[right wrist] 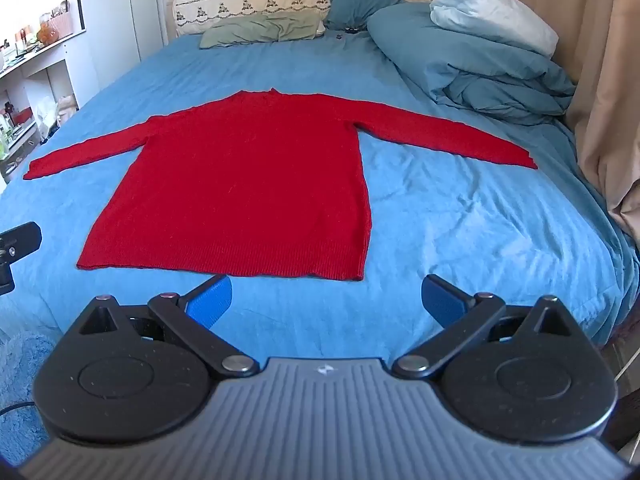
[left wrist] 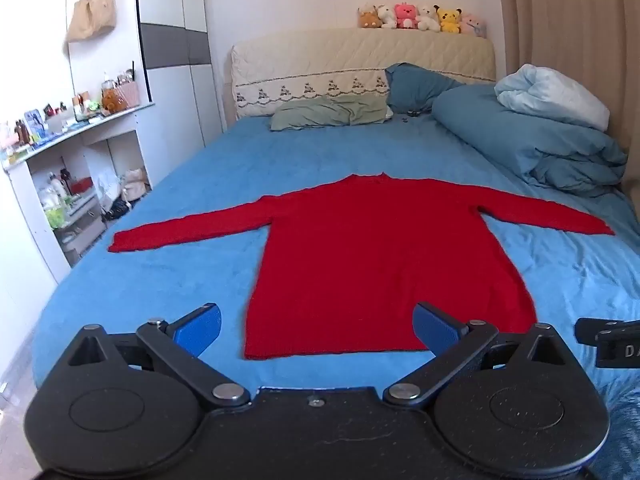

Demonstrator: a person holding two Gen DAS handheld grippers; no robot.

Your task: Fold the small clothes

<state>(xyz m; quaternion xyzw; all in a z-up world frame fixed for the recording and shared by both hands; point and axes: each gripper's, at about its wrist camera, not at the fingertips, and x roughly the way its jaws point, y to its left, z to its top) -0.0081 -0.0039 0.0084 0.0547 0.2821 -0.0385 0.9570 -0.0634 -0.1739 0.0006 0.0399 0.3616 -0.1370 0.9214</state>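
Observation:
A red long-sleeved sweater (left wrist: pixel 372 248) (right wrist: pixel 248 184) lies flat on the blue bed sheet (left wrist: pixel 168 280) (right wrist: pixel 460 216), sleeves spread out to both sides, hem toward me. My left gripper (left wrist: pixel 316 330) hovers open above the near edge of the bed, over the hem's left part, nothing between its blue pads (left wrist: pixel 200 330). My right gripper (right wrist: pixel 326 300) is open too, just short of the hem's right corner, holding nothing. The right gripper's black body shows at the right edge of the left wrist view, and the left one's at the left edge of the right wrist view.
A bunched blue duvet (left wrist: pixel 540 136) (right wrist: pixel 480 60) and pillows (left wrist: pixel 328 114) lie at the head of the bed, plush toys (left wrist: pixel 420 18) on the headboard. A cluttered white shelf (left wrist: pixel 72 184) stands left of the bed; beige curtains (right wrist: pixel 600 80) hang right.

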